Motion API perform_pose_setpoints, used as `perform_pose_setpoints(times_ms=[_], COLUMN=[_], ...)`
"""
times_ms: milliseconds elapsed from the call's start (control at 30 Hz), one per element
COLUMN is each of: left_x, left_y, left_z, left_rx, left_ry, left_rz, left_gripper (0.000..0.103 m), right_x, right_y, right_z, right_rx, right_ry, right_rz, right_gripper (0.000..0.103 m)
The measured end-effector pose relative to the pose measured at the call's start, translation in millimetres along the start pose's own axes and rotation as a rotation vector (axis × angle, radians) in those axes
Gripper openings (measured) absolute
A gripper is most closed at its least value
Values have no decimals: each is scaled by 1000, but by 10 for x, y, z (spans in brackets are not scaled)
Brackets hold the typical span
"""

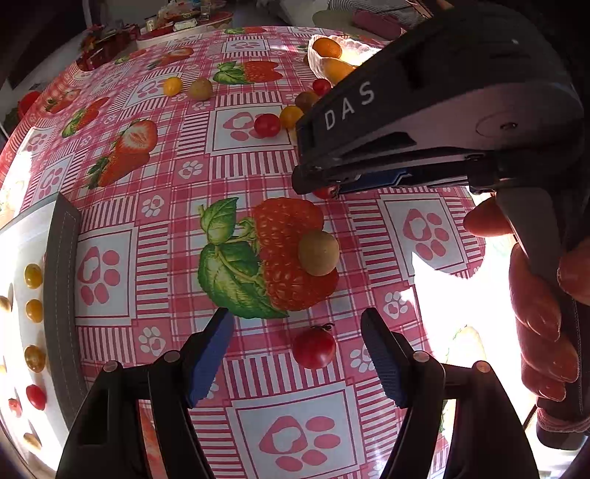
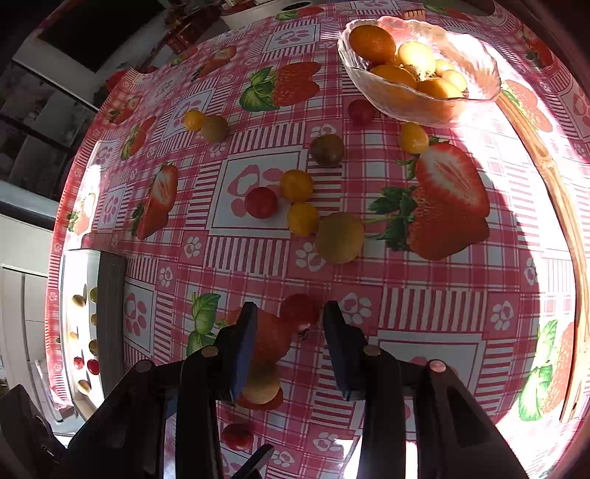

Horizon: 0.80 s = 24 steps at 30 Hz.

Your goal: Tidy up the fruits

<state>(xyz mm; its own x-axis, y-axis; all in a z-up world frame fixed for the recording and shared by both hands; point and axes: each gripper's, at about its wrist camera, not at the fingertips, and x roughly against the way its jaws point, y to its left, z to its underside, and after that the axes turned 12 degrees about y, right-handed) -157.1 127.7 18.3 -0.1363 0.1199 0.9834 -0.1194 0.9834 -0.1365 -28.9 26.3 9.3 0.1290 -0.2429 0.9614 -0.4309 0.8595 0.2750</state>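
My left gripper [image 1: 297,328] is open, low over the strawberry-print tablecloth, with a red cherry tomato [image 1: 314,348] between its fingertips and untouched. A green-brown fruit [image 1: 318,253] lies just beyond it. My right gripper [image 2: 289,313] is open above the cloth; a red cherry tomato [image 2: 300,309] sits between its fingertips, not squeezed. The right gripper's body [image 1: 424,121] fills the upper right of the left wrist view. Loose yellow, red and green fruits [image 2: 297,186] lie mid-table. A white tray [image 1: 18,331] at the left holds several sorted small fruits.
A glass bowl [image 2: 479,55] of orange and yellow fruits stands at the far right. A wooden hoop-like rim [image 2: 569,221] curves along the right edge. Cluttered items sit beyond the table's far edge [image 1: 177,22]. The tray has a dark grey wall [image 1: 61,294].
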Motion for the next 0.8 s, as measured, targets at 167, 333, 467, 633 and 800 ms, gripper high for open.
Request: perform_pose_setpoints(times_ms=[167, 333, 467, 633, 800], left_x=[-21, -1, 23, 49, 45], left_y=[-78, -114, -49, 189, 258], left_z=[-2, 50, 60, 43, 61], left_rx=[-31, -57, -60, 30, 37], left_ry=[-1, -12, -9, 15, 20], left_rz=[-43, -97, -75, 71, 95], left_gripper=[72, 41, 20, 18, 18], right_x=[-2, 21, 64, 153, 206], right_y=[-20, -26, -56, -95, -117], right_z=[-5, 34, 77, 157, 229], right_rx=[2, 2, -19, -44, -68], right_ry=[1, -8, -19, -39, -47], right_rz=[6, 20, 12, 4, -12], right_gripper=[23, 23, 23, 23, 23])
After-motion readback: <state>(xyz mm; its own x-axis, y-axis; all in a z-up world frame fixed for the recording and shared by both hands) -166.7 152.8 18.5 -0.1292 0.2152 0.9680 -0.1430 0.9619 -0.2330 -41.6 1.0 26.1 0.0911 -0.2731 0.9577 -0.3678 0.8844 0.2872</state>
